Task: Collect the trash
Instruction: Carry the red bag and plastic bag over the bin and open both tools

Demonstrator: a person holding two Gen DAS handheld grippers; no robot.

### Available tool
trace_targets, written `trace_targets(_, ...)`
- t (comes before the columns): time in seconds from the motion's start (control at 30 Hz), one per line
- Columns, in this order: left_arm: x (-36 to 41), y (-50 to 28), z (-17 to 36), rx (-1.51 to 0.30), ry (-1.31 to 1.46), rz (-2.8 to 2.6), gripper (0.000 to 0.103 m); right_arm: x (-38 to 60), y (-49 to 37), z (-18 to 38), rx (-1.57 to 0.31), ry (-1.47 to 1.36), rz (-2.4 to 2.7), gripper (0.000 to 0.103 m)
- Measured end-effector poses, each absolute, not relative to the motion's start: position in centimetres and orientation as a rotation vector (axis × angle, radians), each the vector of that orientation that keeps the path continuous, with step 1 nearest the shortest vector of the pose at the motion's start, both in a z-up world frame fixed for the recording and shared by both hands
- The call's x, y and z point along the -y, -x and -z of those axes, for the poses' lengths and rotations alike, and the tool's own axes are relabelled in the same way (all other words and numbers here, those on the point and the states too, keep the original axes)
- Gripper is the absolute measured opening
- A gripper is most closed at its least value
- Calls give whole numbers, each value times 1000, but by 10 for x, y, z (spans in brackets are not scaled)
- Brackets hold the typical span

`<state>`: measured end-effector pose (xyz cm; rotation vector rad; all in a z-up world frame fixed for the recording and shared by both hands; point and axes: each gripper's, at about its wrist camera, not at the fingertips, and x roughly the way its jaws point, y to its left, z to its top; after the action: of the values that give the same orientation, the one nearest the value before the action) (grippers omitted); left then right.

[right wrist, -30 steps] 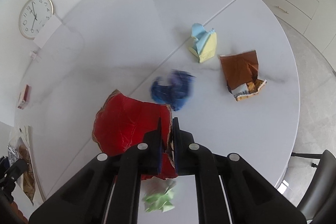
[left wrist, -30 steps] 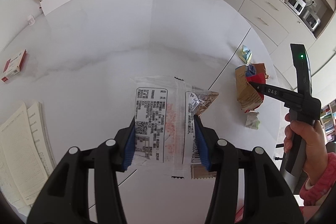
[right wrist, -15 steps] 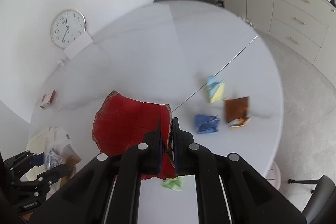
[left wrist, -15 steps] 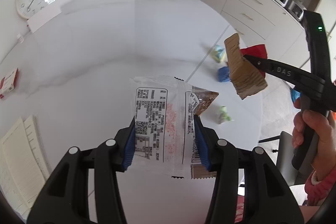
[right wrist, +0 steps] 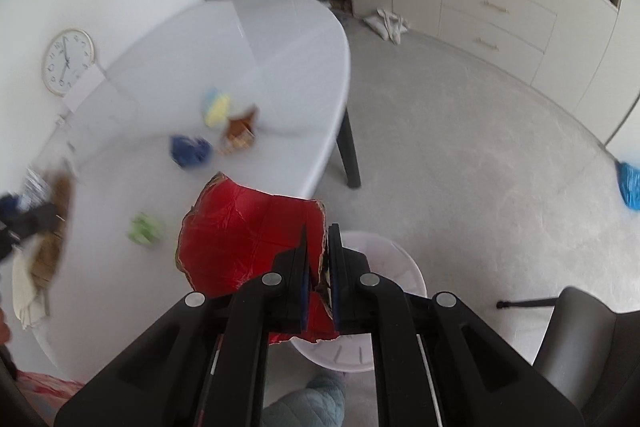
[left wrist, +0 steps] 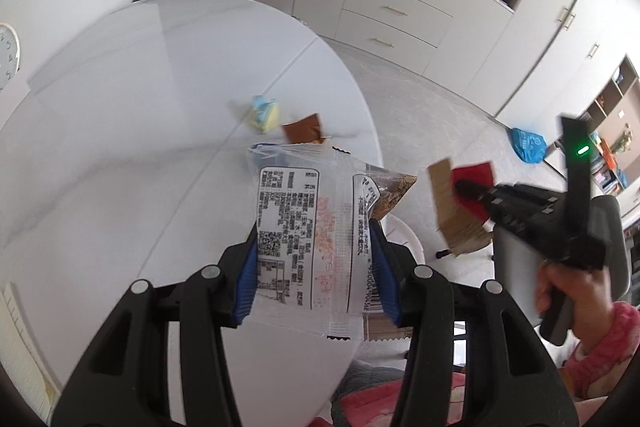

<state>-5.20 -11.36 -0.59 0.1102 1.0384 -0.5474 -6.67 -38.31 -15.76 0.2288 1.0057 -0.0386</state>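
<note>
Both grippers loaded with trash, held past the near right edge of the table.

Round white table (right wrist: 256, 39) fills the left; round white plastic bin (right wrist: 404, 267) sits on the grey floor just right of it, below the right gripper. Left gripper (left wrist: 314, 263) is clamped across a clear plastic snack wrapper with printed label (left wrist: 304, 227). Right gripper (right wrist: 318, 263) is pinched tight on a torn red-faced cardboard sheet (right wrist: 244, 239). On the table, blurred: crumpled blue wrapper (right wrist: 188, 151), yellow-and-blue paper wad (right wrist: 216, 107), brown carton scrap (right wrist: 238, 135), small green paper ball (right wrist: 144, 227).
</note>
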Motion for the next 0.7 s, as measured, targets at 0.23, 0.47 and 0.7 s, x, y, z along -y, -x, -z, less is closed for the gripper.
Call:
trace_targets(0.23,144,64,6,-1051,-168,514,48,408,50,278,-1201,-300,4,9)
trace_targets(0.47,153,73,7,-1060,-204,462,48,407,36,355,-1326,-328,-27,58)
trace_targets(0.7,177,75,11,-1065,-269,508,48,432,52,341,-1292,-373,65,81)
